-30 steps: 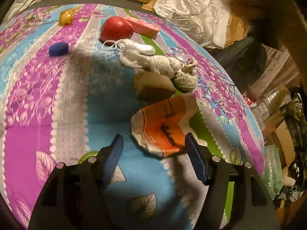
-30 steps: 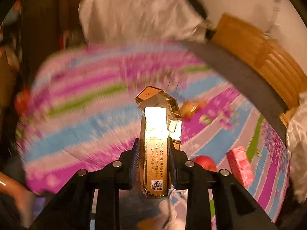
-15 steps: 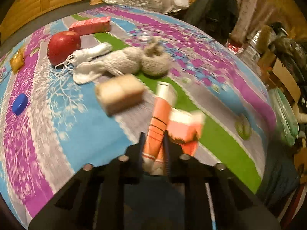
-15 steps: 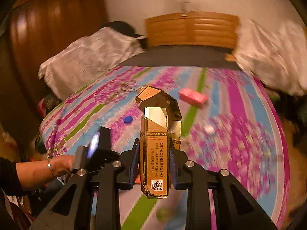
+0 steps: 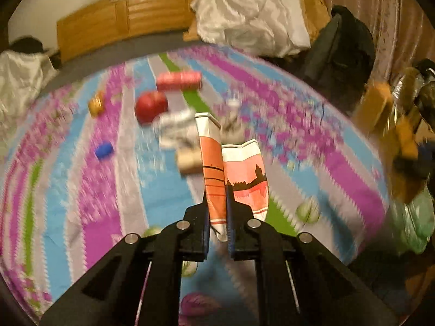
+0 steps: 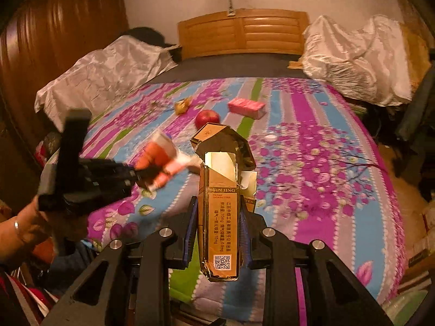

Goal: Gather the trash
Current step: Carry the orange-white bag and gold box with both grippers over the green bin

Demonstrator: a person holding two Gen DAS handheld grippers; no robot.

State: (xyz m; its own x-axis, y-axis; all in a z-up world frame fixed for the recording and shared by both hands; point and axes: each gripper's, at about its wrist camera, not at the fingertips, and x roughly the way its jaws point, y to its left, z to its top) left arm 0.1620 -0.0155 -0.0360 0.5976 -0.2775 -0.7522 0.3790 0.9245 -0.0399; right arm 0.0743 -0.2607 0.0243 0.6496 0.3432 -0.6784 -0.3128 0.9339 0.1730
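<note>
My left gripper [image 5: 217,217] is shut on a crushed orange paper cup [image 5: 214,179], lifted above the striped bedspread [image 5: 81,190]. The folded cup stands up from the jaws, with its printed side [image 5: 246,176] bulging to the right. In the right wrist view the left gripper [image 6: 141,175] hangs at the left with the same cup [image 6: 160,163], a hand [image 6: 24,228] behind it. My right gripper [image 6: 218,225] is shut on an empty gold cigarette pack [image 6: 218,217] with its lid torn open, held upright over the bed's near edge.
On the bed lie a red apple [image 5: 151,106], a pink box [image 5: 179,81], a blue cap [image 5: 103,150], a yellow wrapper [image 5: 95,104], white yarn [image 5: 176,127] and a tan block [image 5: 189,160]. Bags and clutter [image 5: 402,141] stand at the bed's right side. The headboard [image 6: 242,34] is at the far end.
The left gripper closed on the flattened orange cup and lifted it off the bedspread. The right gripper swung across the bed with the cigarette pack, still gripped.
</note>
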